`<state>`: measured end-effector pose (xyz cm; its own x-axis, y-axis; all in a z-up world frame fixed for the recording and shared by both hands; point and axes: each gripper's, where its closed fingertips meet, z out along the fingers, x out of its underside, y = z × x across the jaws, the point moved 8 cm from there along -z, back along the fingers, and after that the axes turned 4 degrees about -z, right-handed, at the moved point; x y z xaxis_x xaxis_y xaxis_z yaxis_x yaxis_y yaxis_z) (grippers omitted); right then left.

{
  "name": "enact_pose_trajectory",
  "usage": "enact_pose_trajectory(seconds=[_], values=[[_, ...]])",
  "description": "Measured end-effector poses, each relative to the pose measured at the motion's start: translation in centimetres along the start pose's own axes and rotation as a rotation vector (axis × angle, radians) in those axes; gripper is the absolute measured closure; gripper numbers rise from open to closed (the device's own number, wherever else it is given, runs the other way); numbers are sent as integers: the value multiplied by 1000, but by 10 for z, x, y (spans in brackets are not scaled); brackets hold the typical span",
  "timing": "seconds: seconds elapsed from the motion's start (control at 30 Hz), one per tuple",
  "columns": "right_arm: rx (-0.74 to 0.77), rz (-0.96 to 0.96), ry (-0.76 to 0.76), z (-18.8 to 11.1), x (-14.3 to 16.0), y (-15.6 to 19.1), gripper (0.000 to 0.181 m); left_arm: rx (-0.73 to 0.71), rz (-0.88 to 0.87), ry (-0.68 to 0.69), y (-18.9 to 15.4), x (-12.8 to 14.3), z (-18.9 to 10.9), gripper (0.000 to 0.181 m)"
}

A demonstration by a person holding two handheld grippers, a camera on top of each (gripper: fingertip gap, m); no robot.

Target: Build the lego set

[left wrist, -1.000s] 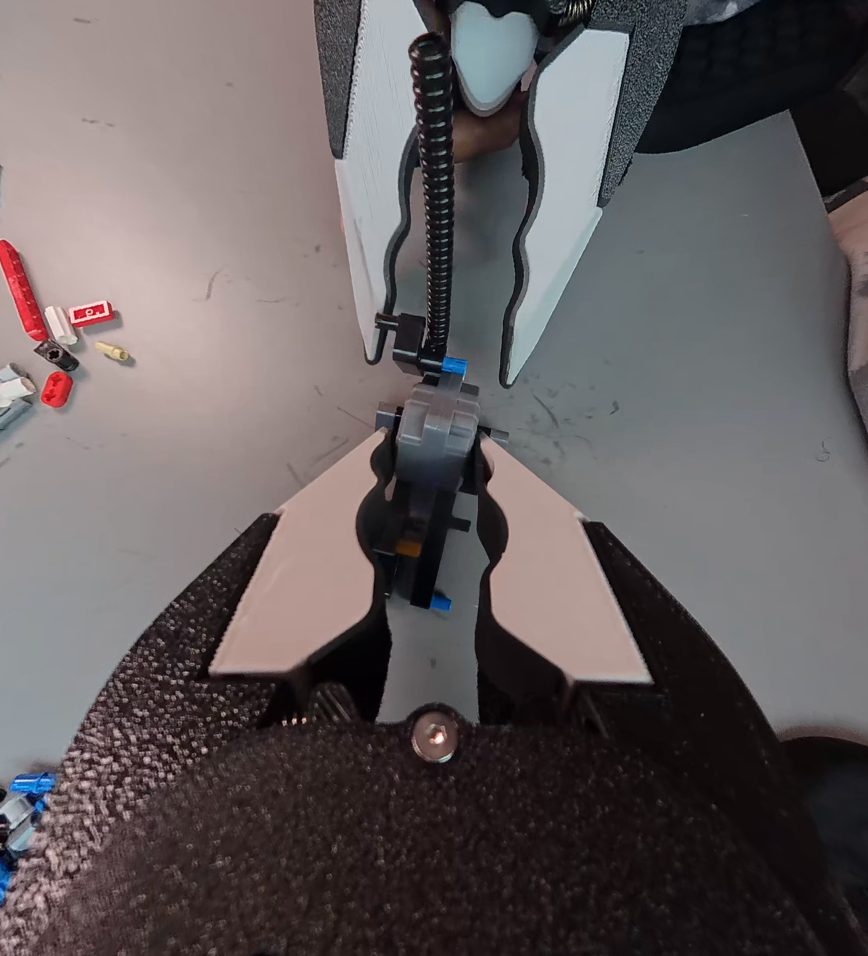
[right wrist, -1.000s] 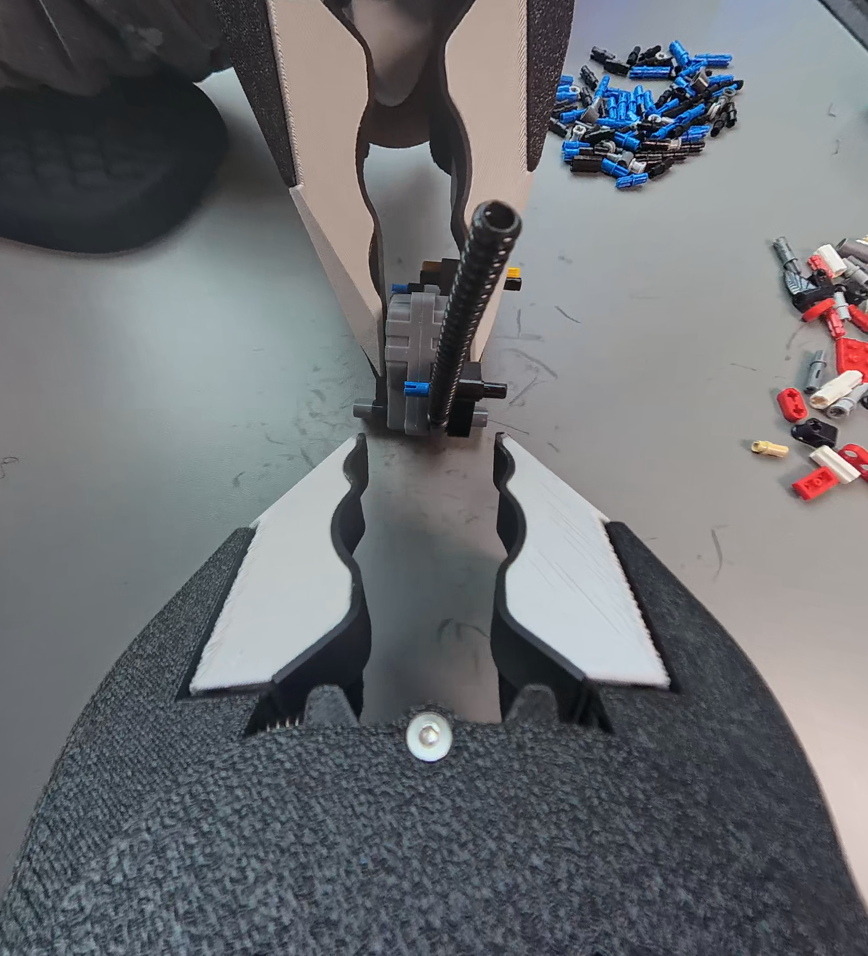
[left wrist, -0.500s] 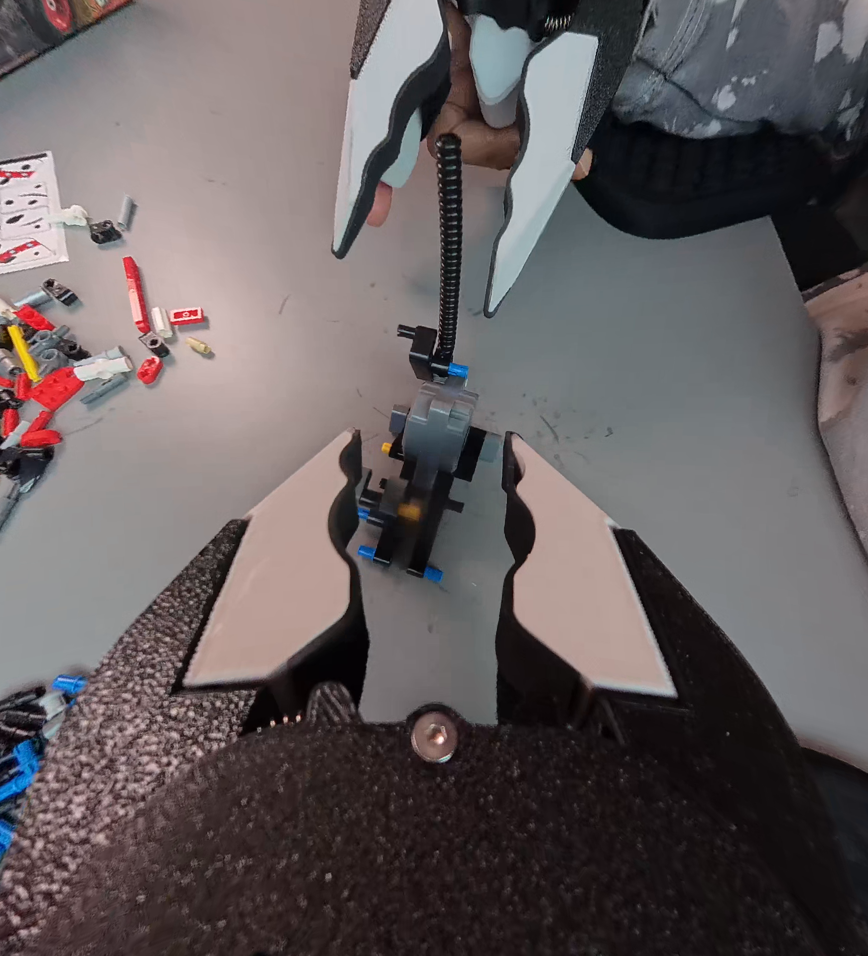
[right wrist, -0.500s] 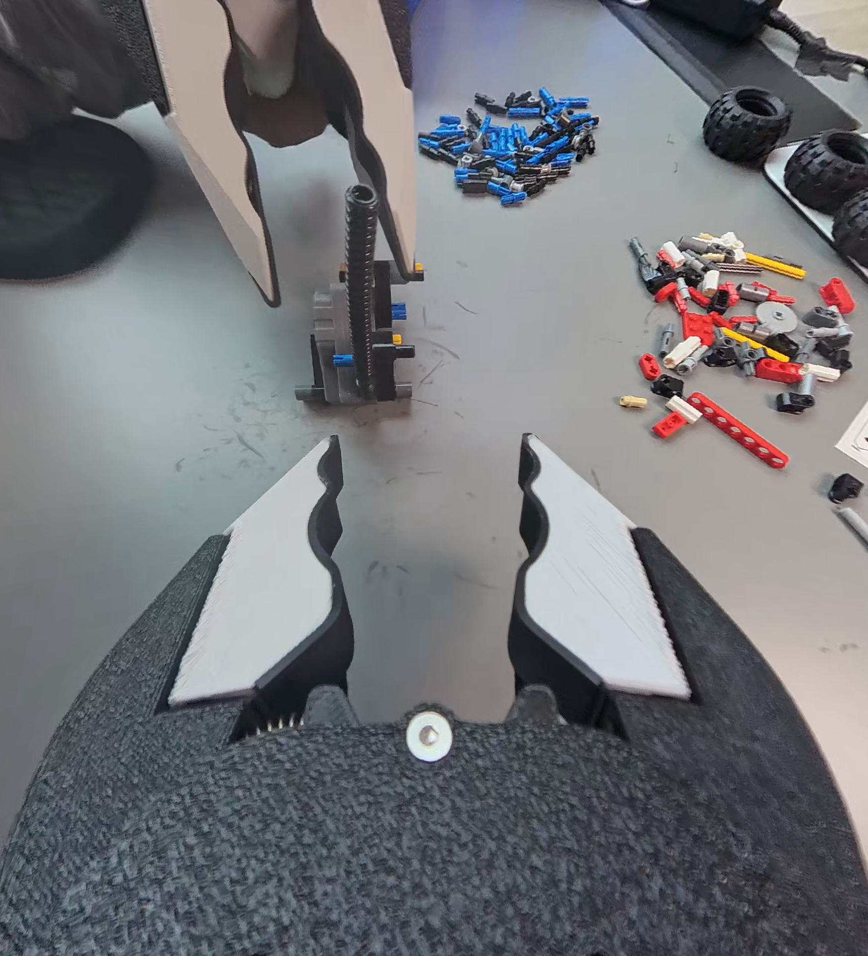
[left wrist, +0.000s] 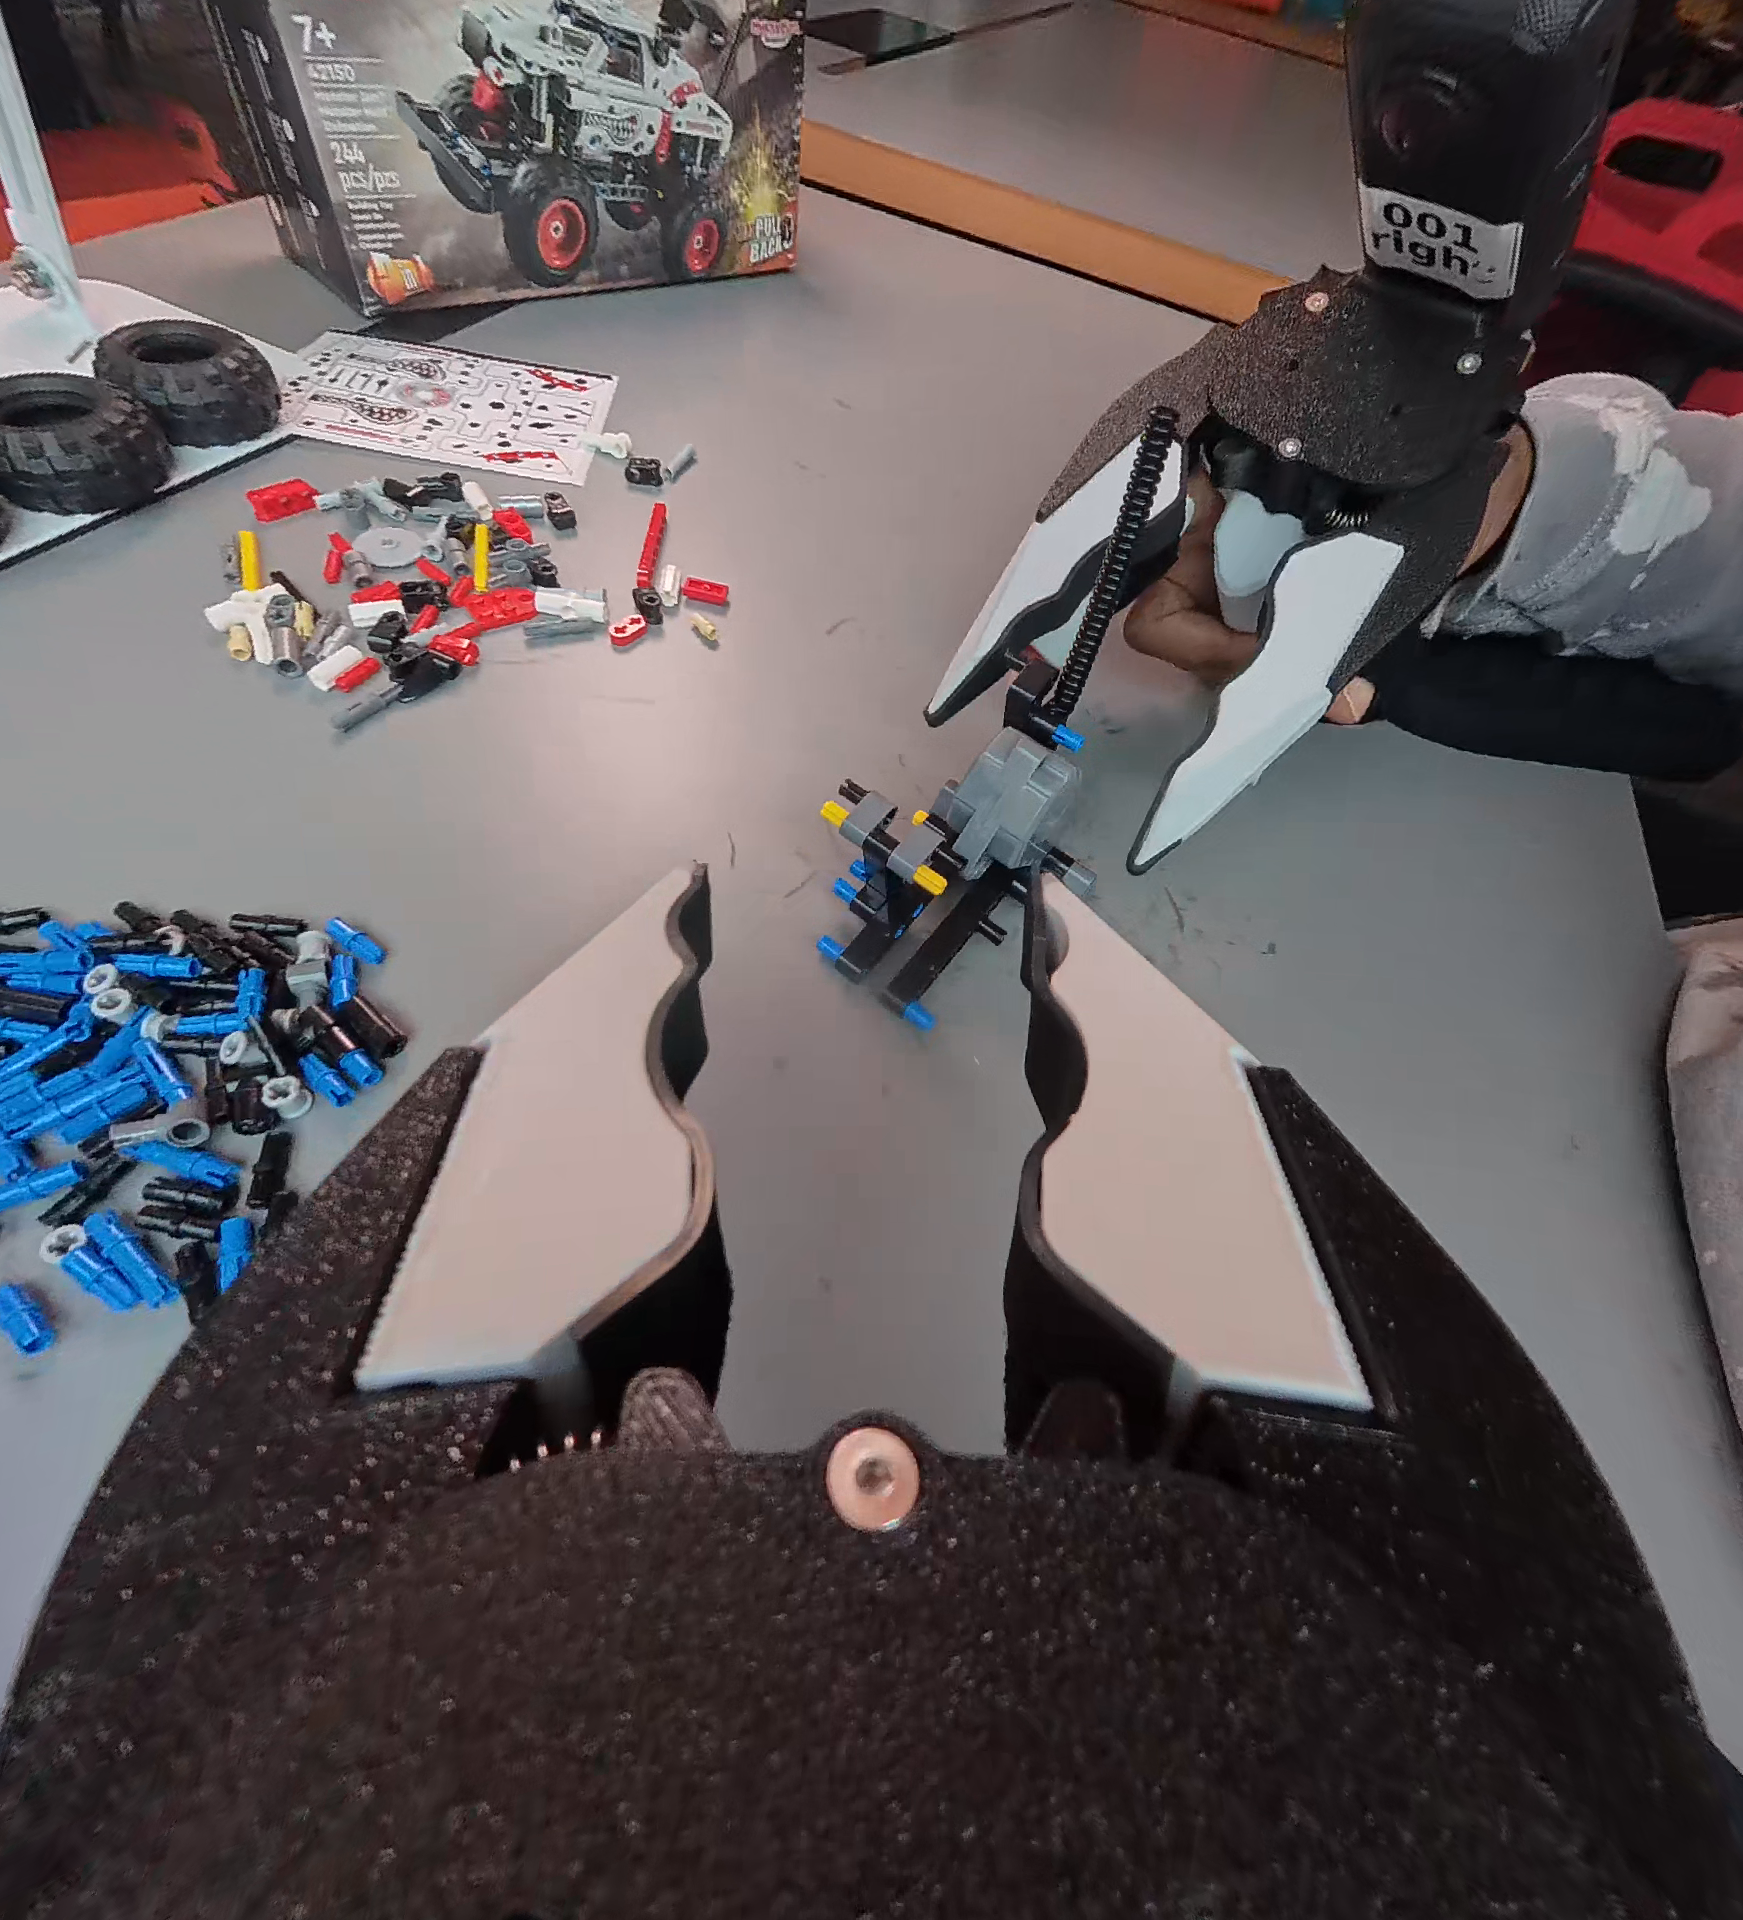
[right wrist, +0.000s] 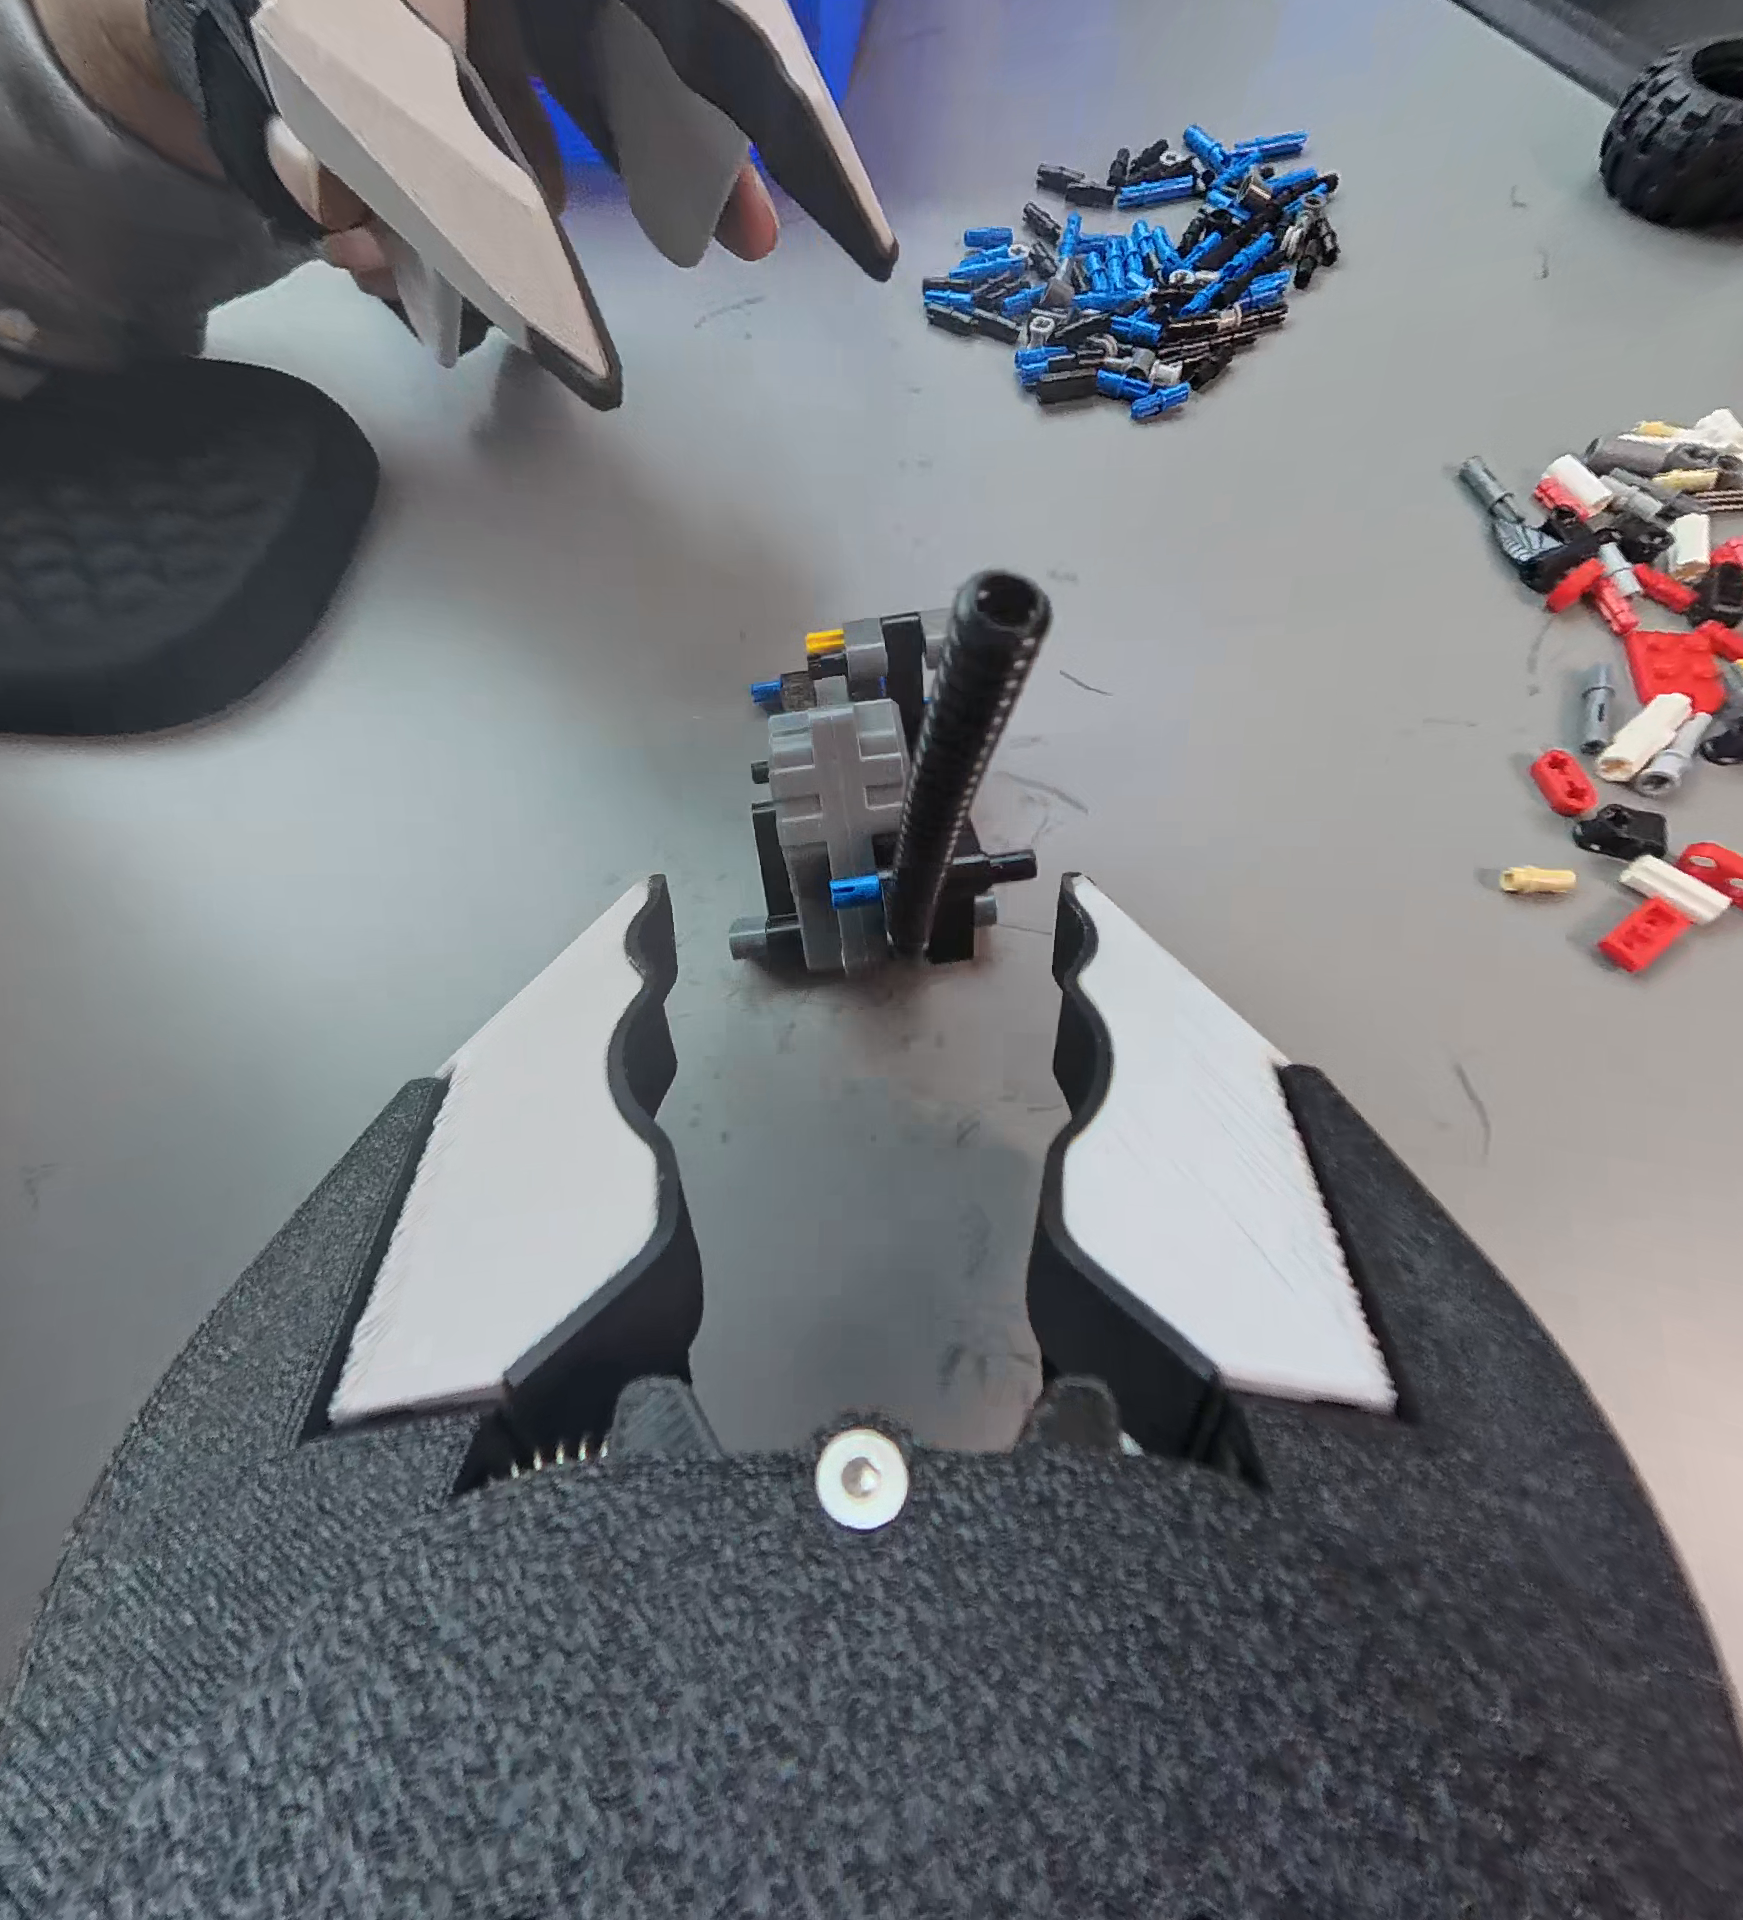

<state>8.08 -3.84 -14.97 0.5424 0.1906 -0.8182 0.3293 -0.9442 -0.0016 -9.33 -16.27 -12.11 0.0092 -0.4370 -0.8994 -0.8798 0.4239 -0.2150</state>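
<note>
The left tool (left wrist: 862,914) is released, its jaws spread wide and empty above the grey worktop (left wrist: 1366,1039). Just beyond its tips, near the right one, the partly built lego assembly (left wrist: 960,862) rests on the worktop: a grey block on black beams with blue and yellow pins, and a black ribbed hose (left wrist: 1111,566) rising from its far end. To the left of this tool lies a heap of blue and black pins (left wrist: 129,1081). Farther off, the right tool (left wrist: 1038,790) is also released, its jaws apart on either side of the hose without gripping it; in the right wrist view its tips (right wrist: 862,904) sit close in front of the assembly (right wrist: 851,831), clear of it. Far left, a scatter of red, grey and white pieces (left wrist: 451,592) lies in front of a sticker sheet (left wrist: 451,405), black tyres (left wrist: 108,416) and the set's box (left wrist: 534,145).
</note>
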Motion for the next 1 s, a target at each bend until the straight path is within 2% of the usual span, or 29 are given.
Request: enact_pose_trajectory(seconds=[0.13,0.23,0.4,0.5,0.73,1.0], values=[[4,13,31,12,-2,-1,117,-15,11,-23,-7,2,-4,124],[4,17,46,15,-2,-2,143,-9,26,-16,-11,4,-2,125],[43,30,63,9,1,-8,145,11,40,-8,-15,5,0,128],[128,67,77,-7,9,-25,146,17,47,-1,-18,6,3,128],[371,201,112,-70,50,-75,146,30,66,31,-23,10,10,128],[537,326,116,-125,91,-122,146,15,56,10,-23,9,12,128]])
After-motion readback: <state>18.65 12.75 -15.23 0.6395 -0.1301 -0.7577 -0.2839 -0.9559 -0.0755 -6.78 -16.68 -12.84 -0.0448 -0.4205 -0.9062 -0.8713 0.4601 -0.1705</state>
